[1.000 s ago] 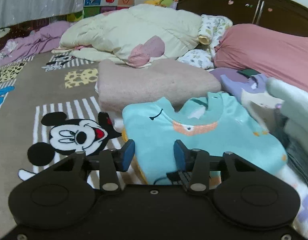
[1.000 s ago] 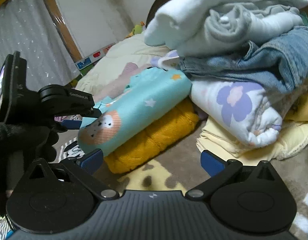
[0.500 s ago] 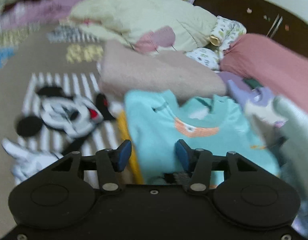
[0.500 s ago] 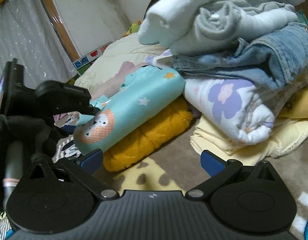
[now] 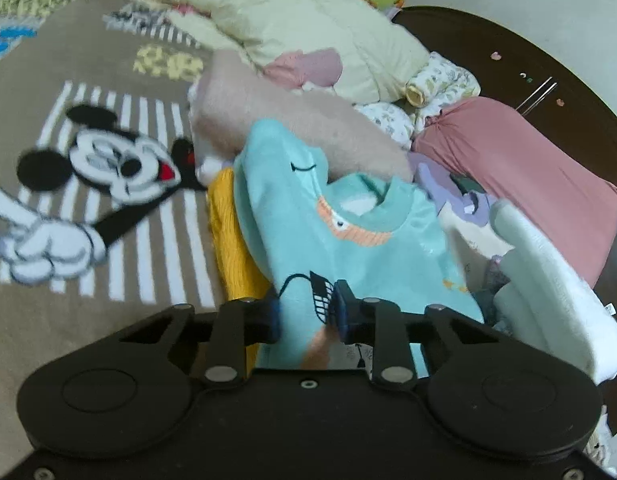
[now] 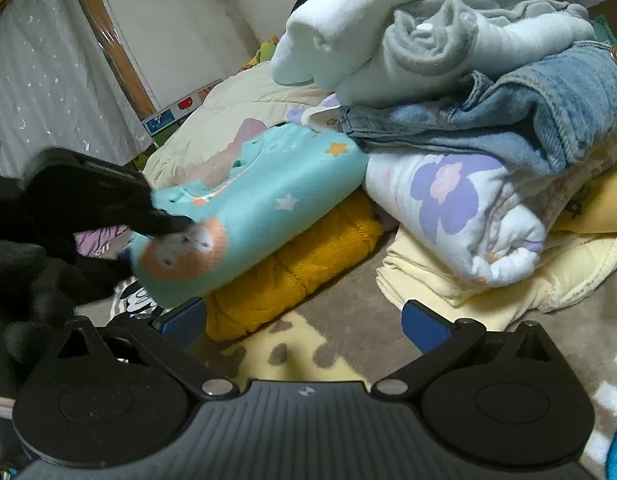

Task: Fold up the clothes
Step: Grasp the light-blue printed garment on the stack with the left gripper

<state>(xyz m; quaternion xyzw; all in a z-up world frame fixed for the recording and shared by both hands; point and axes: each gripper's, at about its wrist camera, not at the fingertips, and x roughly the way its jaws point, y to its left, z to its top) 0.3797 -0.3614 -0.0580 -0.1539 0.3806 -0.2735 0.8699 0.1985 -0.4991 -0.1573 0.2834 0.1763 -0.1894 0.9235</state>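
left gripper (image 5: pixel 307 312) has its jaws pressed onto the near edge of the folded teal top (image 5: pixel 348 240), which lies on a mustard knit (image 5: pixel 228 240), long axis running away from the claw with the collar at the far end. right gripper (image 6: pixel 304 320) jaws spread wide with nothing between them, the teal top ahead and left of it, a stack of folded clothes (image 6: pixel 468 120) ahead and right. no containers in view, everything lies on the cartoon blanket (image 5: pixel 88 168).

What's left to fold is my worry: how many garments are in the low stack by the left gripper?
2. A teal top, its near edge between the left gripper's fingers, lies on a mustard knit. More may be hidden underneath.
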